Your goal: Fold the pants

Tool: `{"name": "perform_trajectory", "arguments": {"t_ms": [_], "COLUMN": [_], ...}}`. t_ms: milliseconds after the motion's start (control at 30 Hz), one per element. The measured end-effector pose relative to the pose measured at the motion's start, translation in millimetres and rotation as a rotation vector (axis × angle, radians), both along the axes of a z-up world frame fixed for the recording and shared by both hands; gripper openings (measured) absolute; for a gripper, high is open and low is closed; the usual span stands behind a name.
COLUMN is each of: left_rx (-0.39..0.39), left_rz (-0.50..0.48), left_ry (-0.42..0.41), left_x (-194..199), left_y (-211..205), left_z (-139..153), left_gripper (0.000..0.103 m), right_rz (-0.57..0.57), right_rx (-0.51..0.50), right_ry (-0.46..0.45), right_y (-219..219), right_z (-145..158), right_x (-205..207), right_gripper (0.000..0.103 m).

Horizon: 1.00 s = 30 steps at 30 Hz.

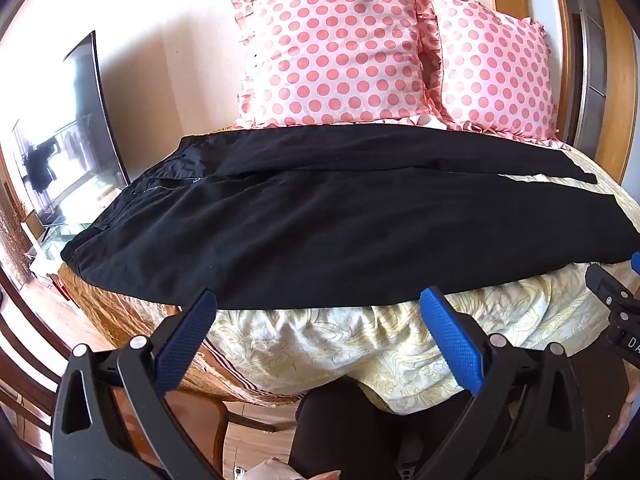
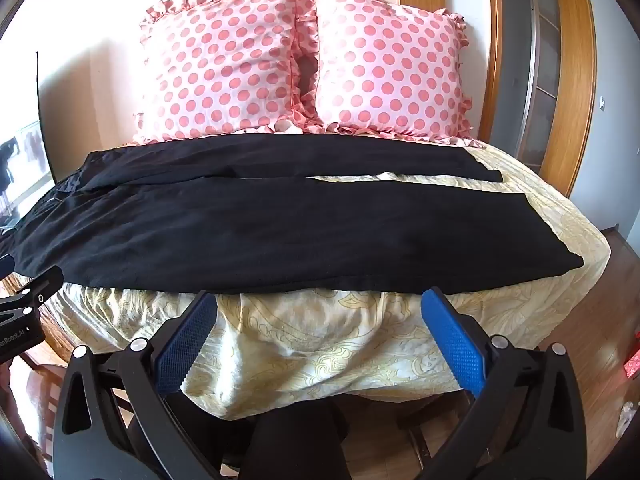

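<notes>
Black pants lie flat across the bed, waistband at the left, both legs running right and slightly apart; they also show in the right wrist view. My left gripper is open and empty, its blue pads at the near edge of the near leg, close to the waist end. My right gripper is open and empty, at the near edge of the same leg, nearer the hem. Each gripper shows at the edge of the other's view: the right gripper's body at the right edge, the left gripper's body at the left edge.
The bed has a cream patterned cover. Two pink polka-dot pillows stand at the far side by the wall. A television is at the left. Wooden floor lies right of the bed.
</notes>
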<state>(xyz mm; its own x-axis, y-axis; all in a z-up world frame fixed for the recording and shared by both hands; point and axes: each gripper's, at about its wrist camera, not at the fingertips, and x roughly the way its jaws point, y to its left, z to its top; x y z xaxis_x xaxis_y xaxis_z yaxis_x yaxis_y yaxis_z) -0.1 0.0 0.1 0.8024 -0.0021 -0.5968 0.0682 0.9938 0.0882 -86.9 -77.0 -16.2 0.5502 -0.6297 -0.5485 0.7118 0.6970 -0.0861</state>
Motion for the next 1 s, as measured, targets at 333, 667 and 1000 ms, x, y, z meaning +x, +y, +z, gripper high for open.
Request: {"name": "perform_trajectory", "arguments": {"t_ms": [333,667,1000], "left_rx": [0.005,0.005,0.004], "left_rz": [0.002,0.002,0.002], "left_ry": [0.000,-0.001,-0.001], "left_x": [0.1,0.0,0.0], "left_y": [-0.1,-0.1,-0.1], "left_z": [-0.2,-0.1,-0.1], "left_gripper": [0.101,0.101,0.101], "right_rz": [-0.002,-0.001,0.000], "right_rx": [0.002,0.004,0.005], "right_ry": [-0.002,0.004,0.003], "right_y": [-0.7,0.5,1.1], "right_z": [0.5,-1.4,-1.0], "right_x": [-1.4,0.3,-0.1], "right_gripper": [0.102,0.102,0.102]}}
